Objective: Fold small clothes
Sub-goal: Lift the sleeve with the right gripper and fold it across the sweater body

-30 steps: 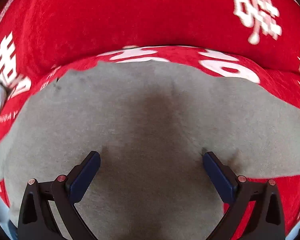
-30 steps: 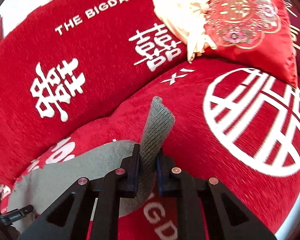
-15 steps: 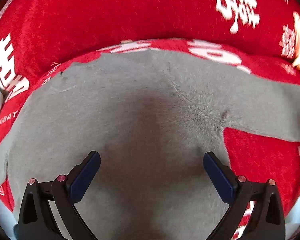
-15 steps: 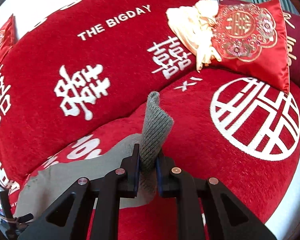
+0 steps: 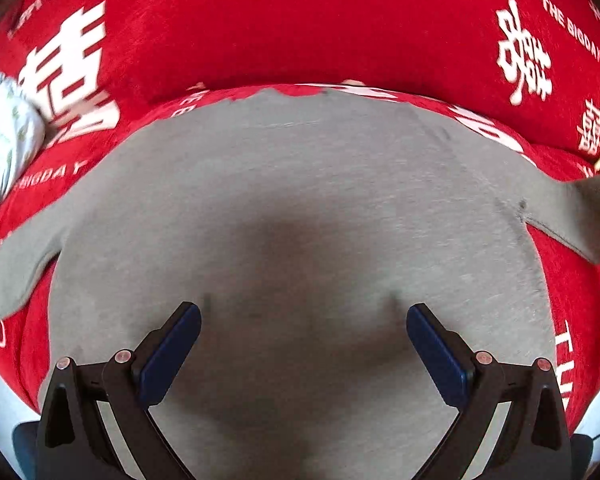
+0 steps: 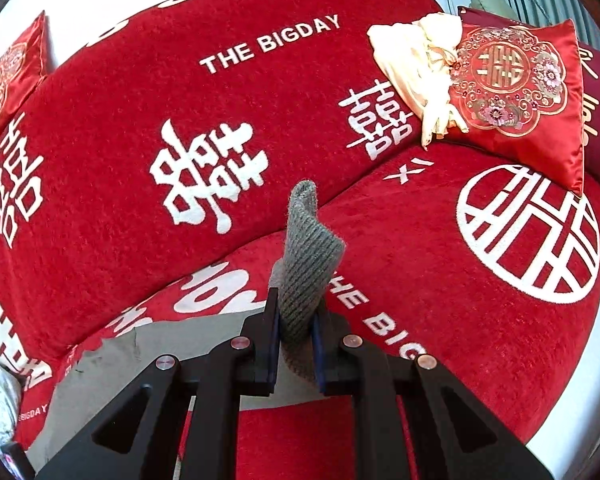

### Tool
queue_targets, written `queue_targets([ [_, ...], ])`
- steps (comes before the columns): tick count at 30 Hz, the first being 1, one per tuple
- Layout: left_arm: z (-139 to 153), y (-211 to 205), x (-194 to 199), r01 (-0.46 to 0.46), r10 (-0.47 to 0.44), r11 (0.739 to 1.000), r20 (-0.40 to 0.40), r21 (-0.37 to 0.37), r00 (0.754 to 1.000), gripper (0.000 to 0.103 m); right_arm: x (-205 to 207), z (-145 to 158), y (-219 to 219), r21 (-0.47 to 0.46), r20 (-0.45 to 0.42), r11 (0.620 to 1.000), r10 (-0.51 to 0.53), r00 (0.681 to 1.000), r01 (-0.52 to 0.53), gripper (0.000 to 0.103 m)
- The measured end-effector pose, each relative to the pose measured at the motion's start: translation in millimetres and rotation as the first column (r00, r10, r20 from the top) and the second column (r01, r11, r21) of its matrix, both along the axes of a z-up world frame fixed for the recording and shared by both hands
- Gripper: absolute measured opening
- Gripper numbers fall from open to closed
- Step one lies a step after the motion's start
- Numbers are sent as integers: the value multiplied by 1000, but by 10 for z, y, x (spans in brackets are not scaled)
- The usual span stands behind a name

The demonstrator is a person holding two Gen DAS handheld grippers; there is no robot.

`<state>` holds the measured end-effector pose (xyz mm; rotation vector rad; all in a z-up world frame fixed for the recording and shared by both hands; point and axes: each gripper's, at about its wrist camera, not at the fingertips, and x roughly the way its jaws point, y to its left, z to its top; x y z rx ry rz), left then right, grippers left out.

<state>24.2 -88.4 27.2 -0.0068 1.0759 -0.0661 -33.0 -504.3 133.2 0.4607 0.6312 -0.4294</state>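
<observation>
A small grey knit top lies spread flat on the red sofa seat. My left gripper is open, its blue-padded fingers resting wide apart on the garment's lower body. One sleeve trails to the left; the other sleeve runs off right and is lifted. My right gripper is shut on that sleeve's ribbed cuff, which stands up above the jaws. The grey body shows at lower left in the right wrist view.
The red sofa cover with white lettering forms the seat and backrest. A red embroidered cushion and a cream cloth sit at the back right. A white patterned fabric lies at the left. The seat's front edge is close below.
My right gripper has lifted the cuff higher and drawn the sleeve outward. The left wrist view has shifted, so more of the spread garment and both sleeves show. The left jaws stay open.
</observation>
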Motion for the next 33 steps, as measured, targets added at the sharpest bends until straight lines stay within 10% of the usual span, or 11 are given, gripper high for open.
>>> queue_targets([
  [33,-86,1254,-177,-91,94,990,22,-103,995,103,908,276,2304,-84,-27,970,227,974,-229,13],
])
